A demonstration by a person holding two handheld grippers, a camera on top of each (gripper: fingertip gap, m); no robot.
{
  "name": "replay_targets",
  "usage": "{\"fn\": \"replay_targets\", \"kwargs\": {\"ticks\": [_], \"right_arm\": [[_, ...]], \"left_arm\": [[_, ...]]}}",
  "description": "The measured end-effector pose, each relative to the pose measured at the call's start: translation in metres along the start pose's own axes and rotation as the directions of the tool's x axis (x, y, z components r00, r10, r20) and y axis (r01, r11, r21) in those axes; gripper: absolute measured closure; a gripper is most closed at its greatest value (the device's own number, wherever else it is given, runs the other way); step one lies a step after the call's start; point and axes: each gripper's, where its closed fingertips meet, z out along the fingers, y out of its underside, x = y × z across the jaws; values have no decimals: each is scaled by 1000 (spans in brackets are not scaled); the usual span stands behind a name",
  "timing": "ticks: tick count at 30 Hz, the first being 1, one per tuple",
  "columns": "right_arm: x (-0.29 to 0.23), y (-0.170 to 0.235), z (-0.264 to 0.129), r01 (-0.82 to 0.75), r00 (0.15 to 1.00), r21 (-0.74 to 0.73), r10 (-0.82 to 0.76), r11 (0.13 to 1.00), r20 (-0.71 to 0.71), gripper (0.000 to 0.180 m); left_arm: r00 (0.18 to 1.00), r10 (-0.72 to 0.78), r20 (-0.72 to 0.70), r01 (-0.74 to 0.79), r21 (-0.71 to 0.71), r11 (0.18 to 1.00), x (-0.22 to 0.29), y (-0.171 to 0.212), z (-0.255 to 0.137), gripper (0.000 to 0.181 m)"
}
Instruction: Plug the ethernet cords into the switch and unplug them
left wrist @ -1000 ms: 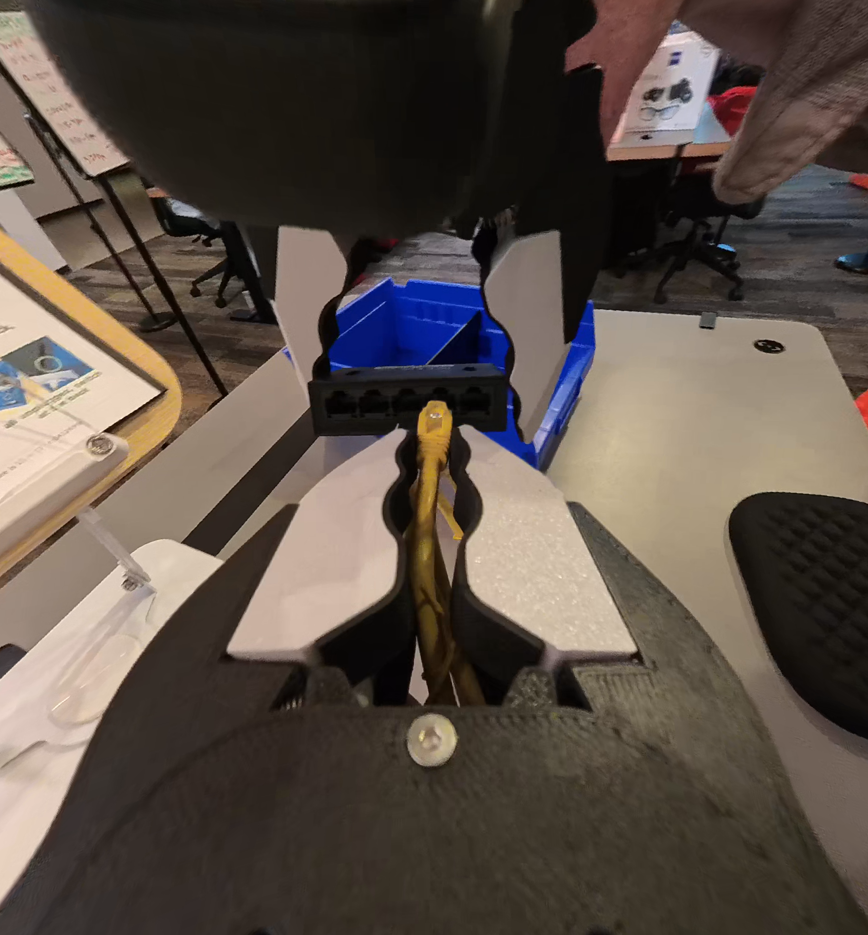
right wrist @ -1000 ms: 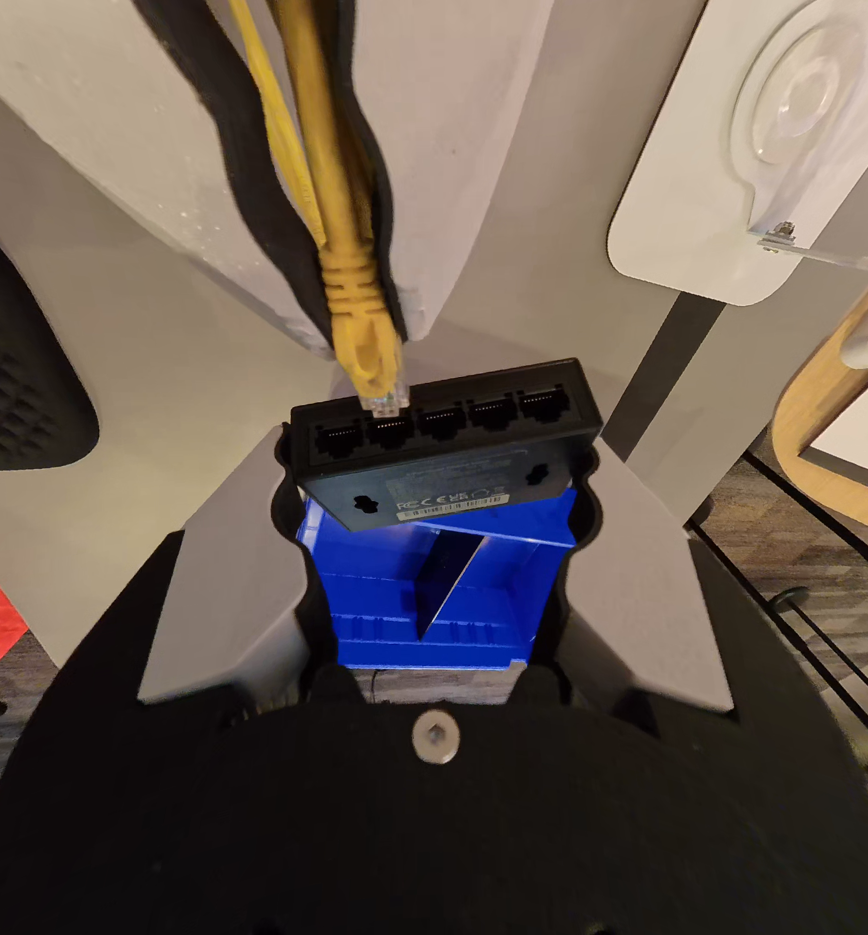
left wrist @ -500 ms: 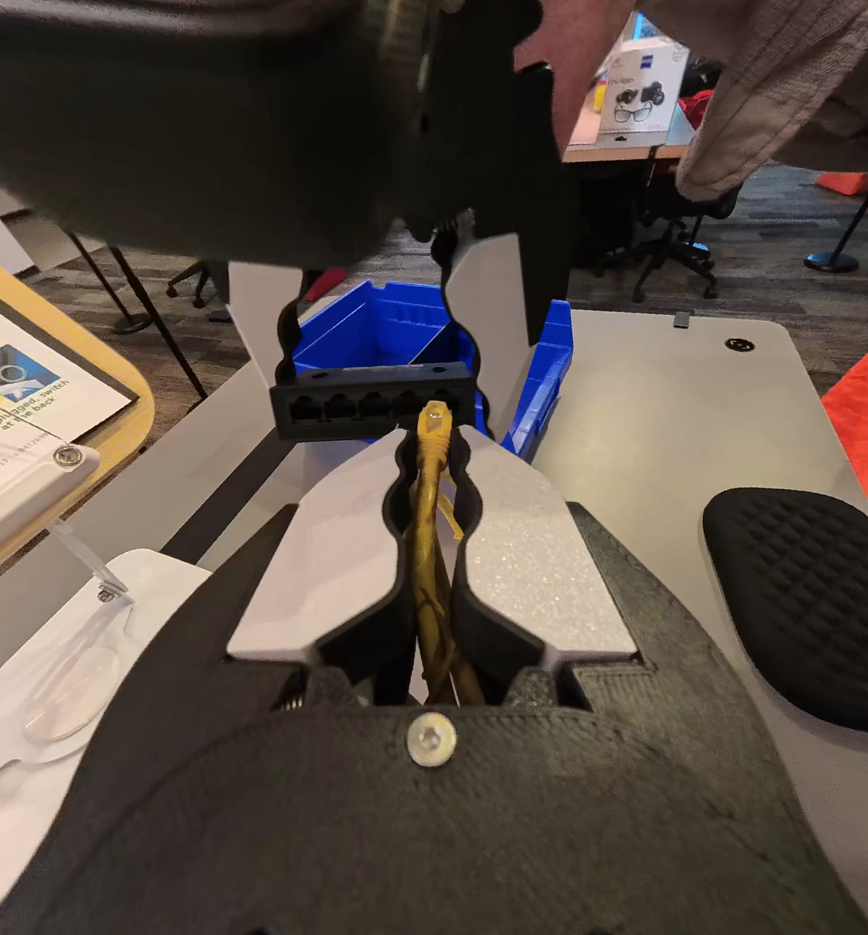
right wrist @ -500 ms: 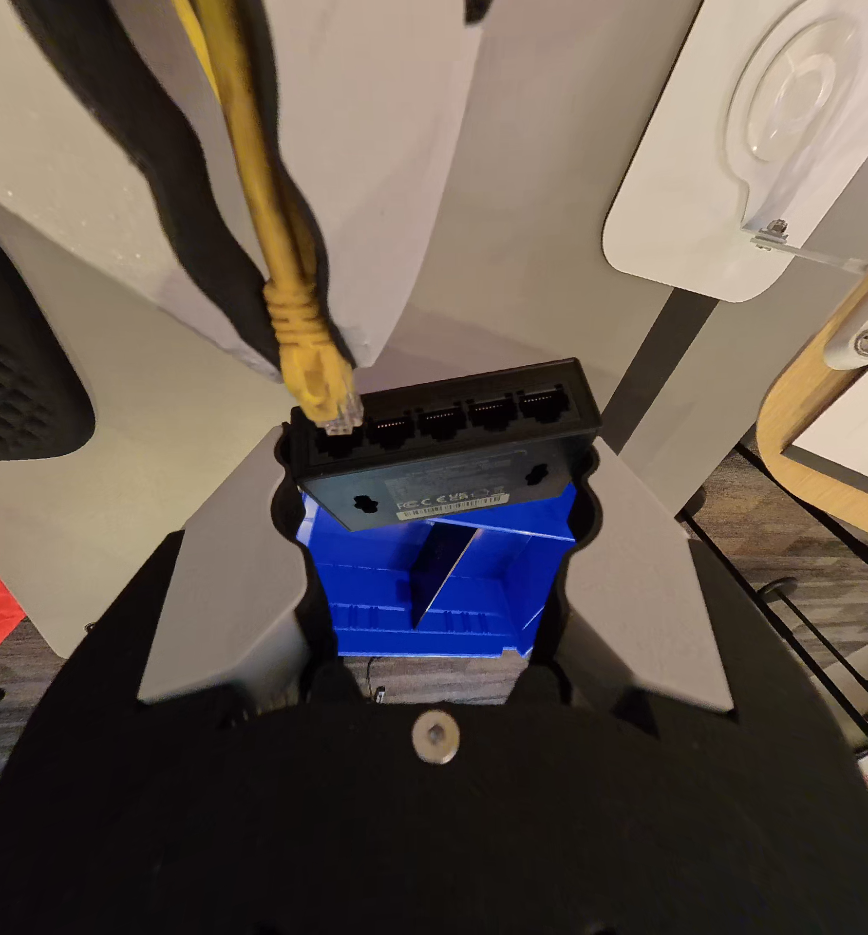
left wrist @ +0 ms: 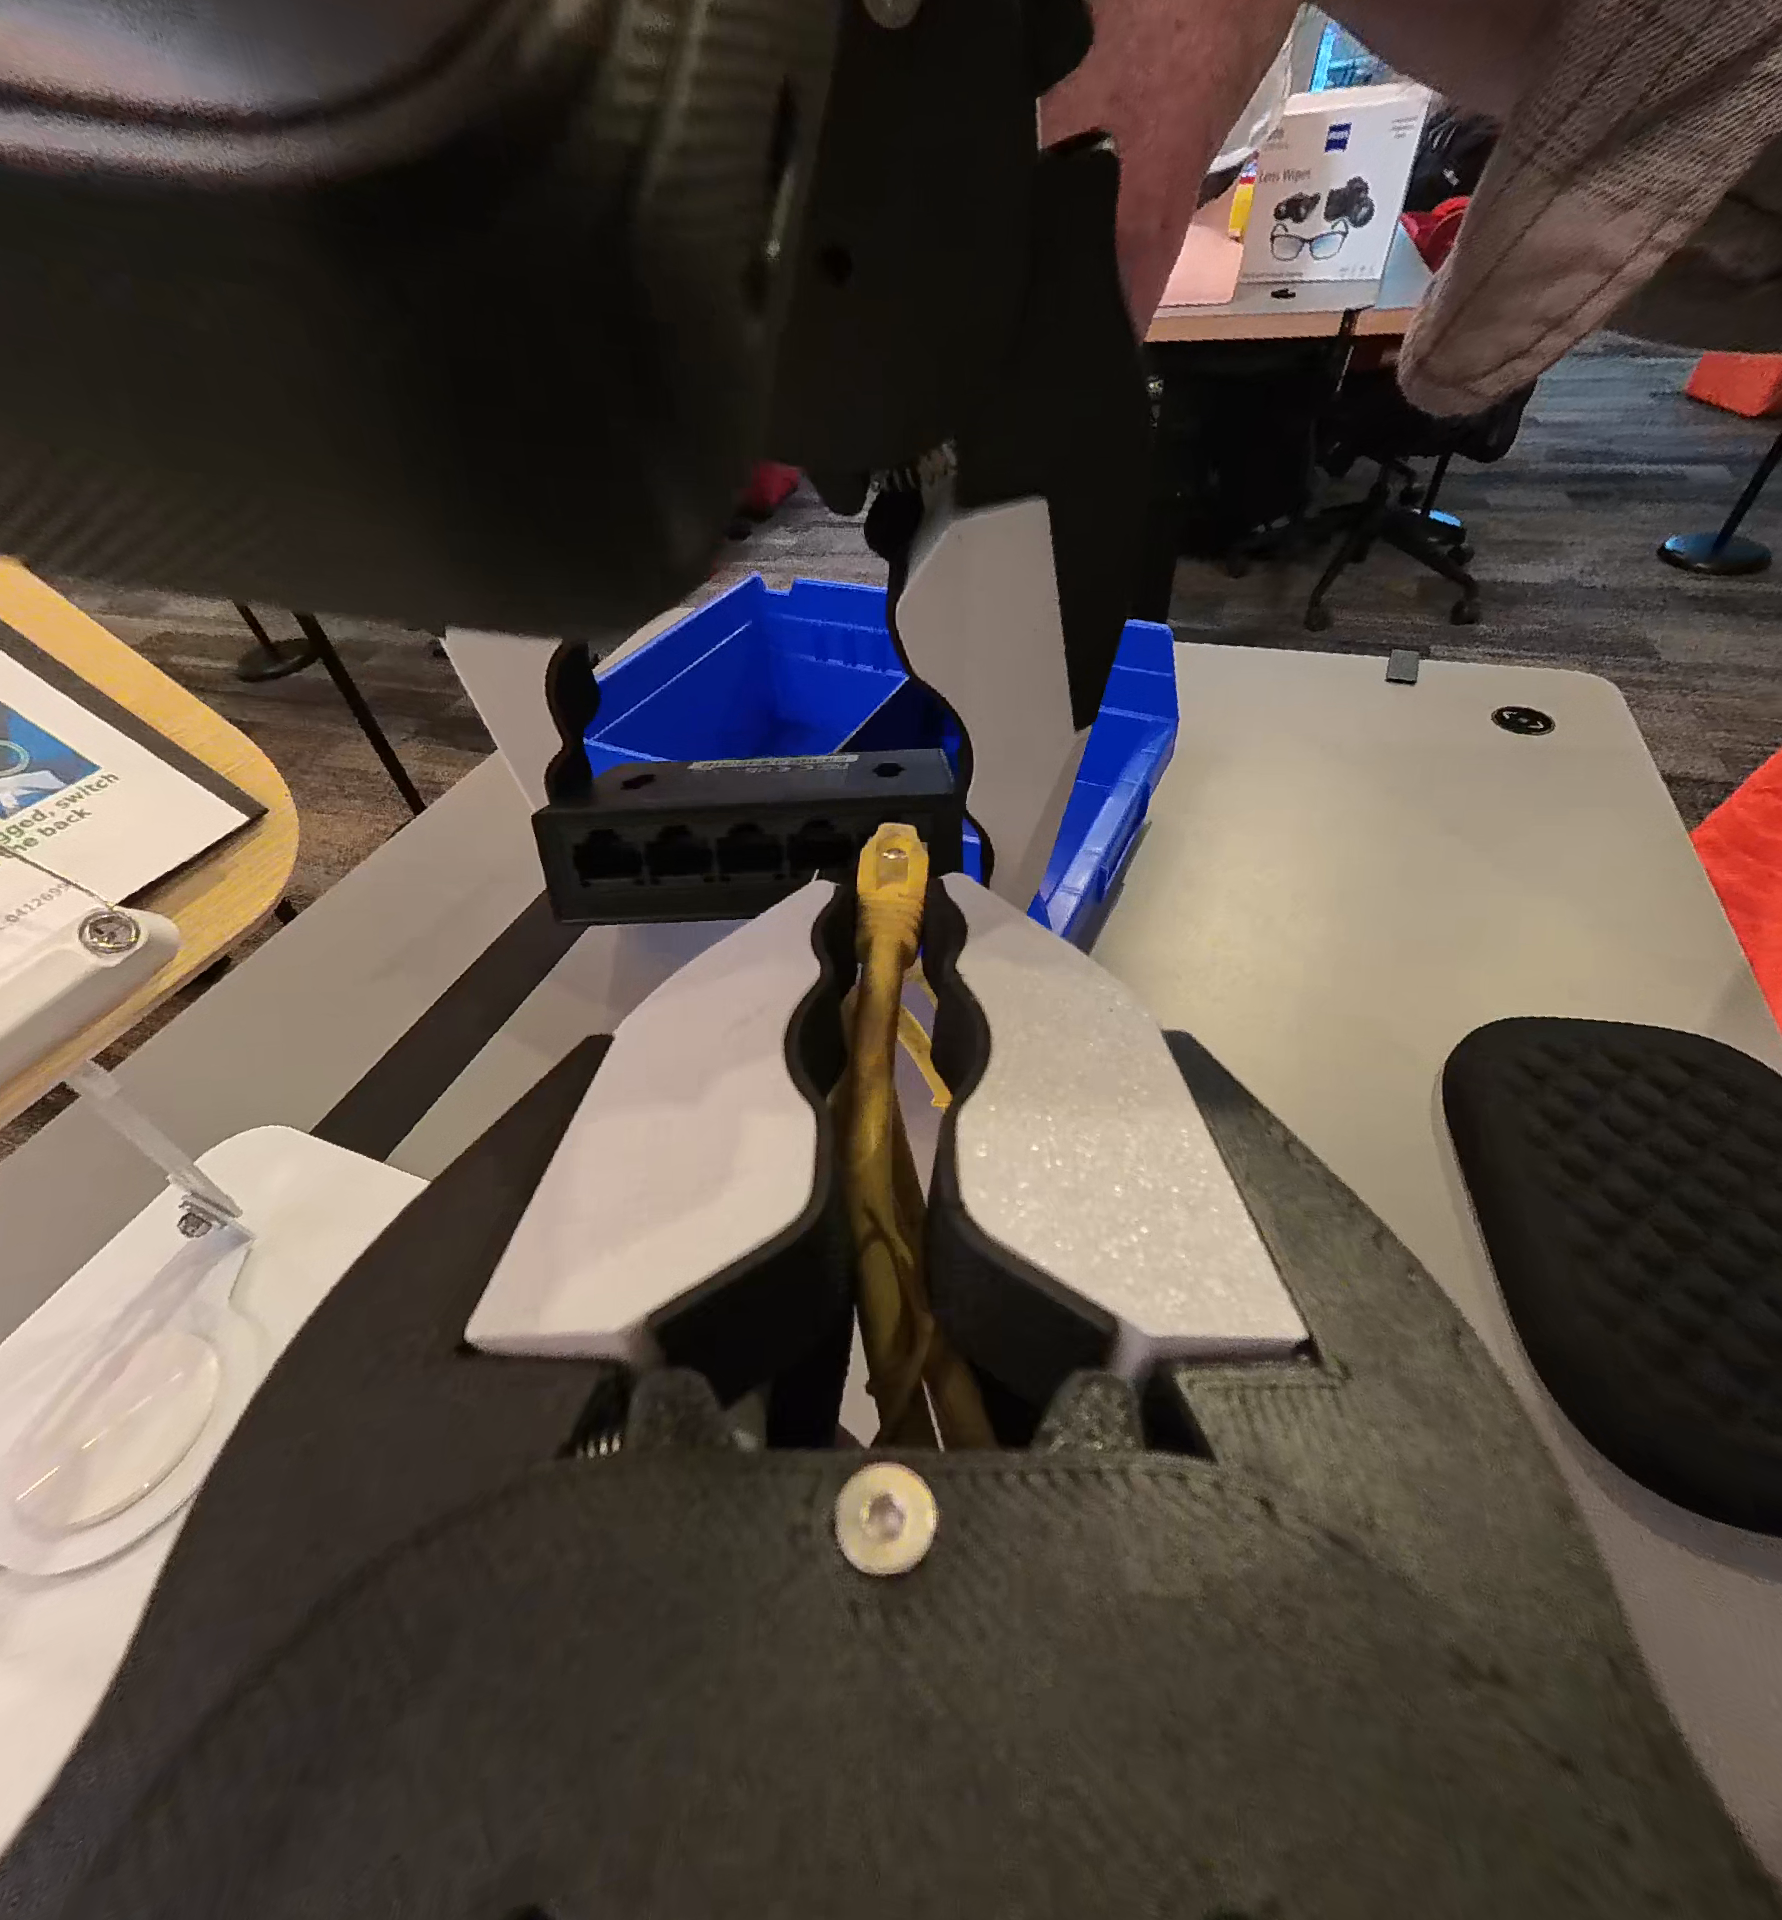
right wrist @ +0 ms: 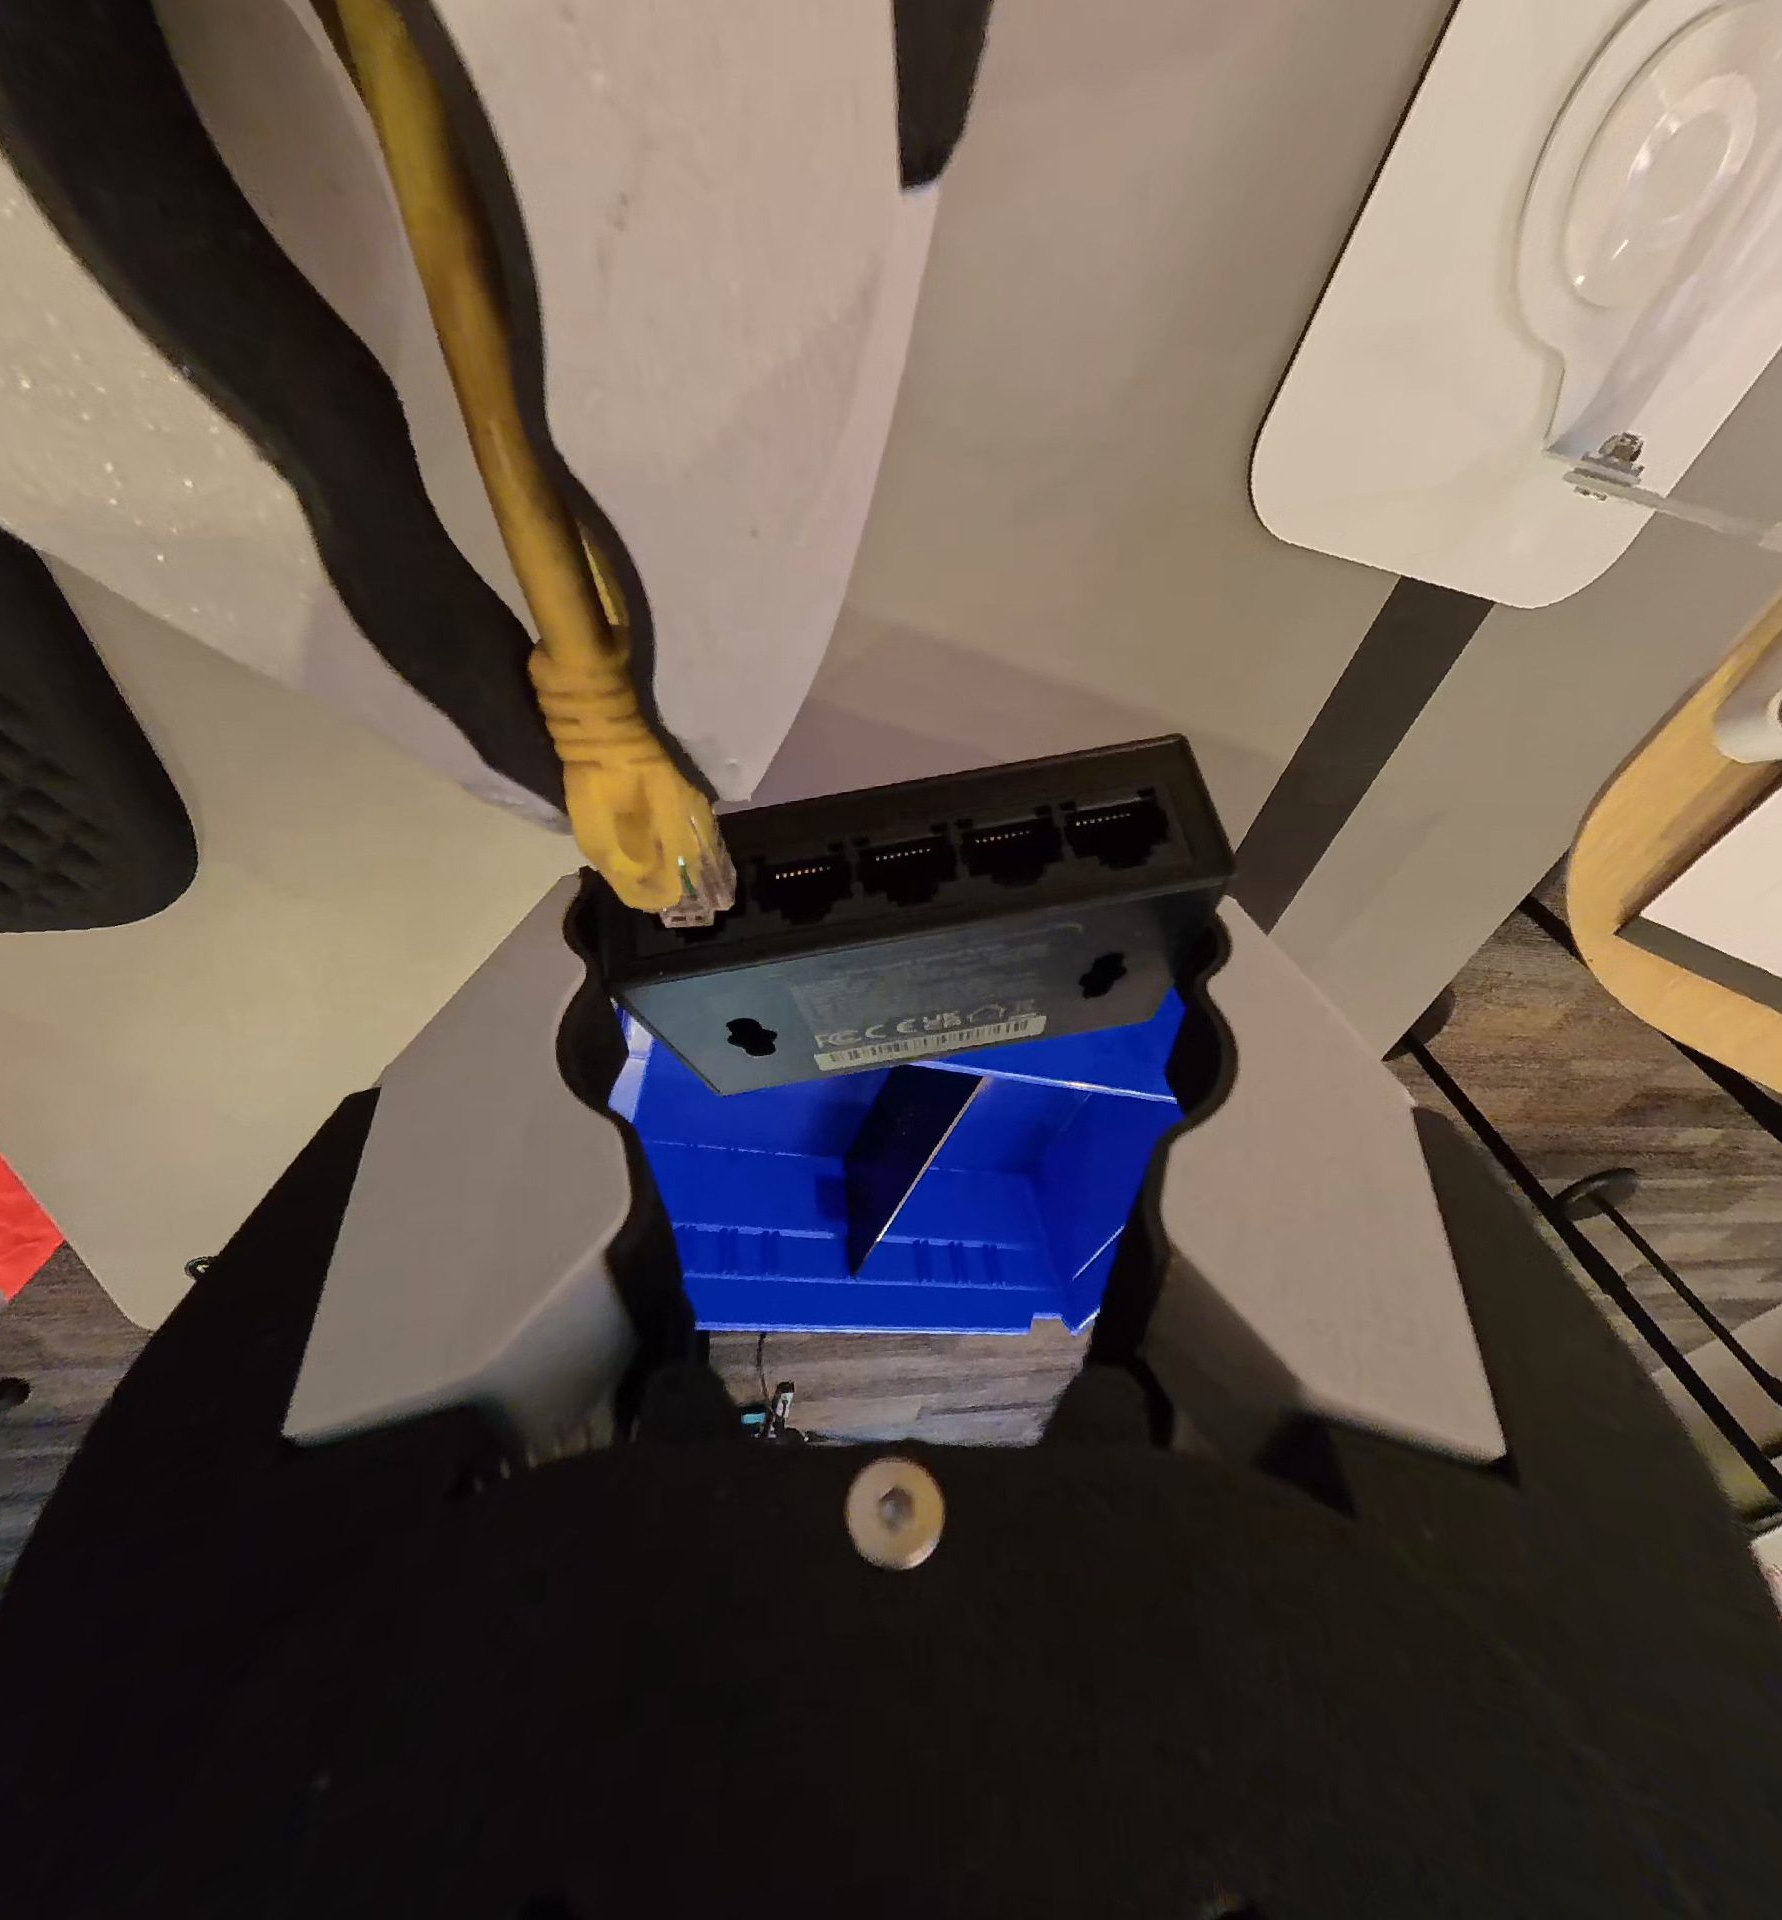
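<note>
Left wrist view, my left gripper [left wrist: 889, 914] clamped tight on the yellow ethernet cord [left wrist: 882, 1091], its plug at the end port of the black 5-port switch [left wrist: 752, 831], my right gripper [right wrist: 892, 925] squeezing the switch's 2 ends, blue bin [left wrist: 1115, 769] beyond, on the grey table [left wrist: 1386, 894].

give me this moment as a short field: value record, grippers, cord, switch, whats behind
left gripper: shut on the yellow ethernet cord
right gripper: shut on the black switch, held by its two ends
plug: at the switch's end port, not seated
other ports: four, empty
switch position: in the air, over the blue bin
blue bin: on the grey table
</note>
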Motion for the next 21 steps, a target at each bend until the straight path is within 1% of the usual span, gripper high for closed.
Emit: {"fn": "replay_targets", "kwargs": {"ticks": [8, 12, 21], "right_arm": [[4, 0, -6, -13, 1000, -15, 13, 1000, -10, 73], [5, -4, -8, -20, 1000, -16, 20, 1000, -16, 73], [6, -5, -10, -21, 1000, -8, 21, 1000, -17, 73]], "left_arm": [[999, -48, 7, 48, 38, 998, -4, -5, -2, 168], [995, -103, -7, 103, 56, 993, -5, -5, -1, 168], [996, -92, 3, 91, 73, 993, -6, -6, -2, 168]]}}
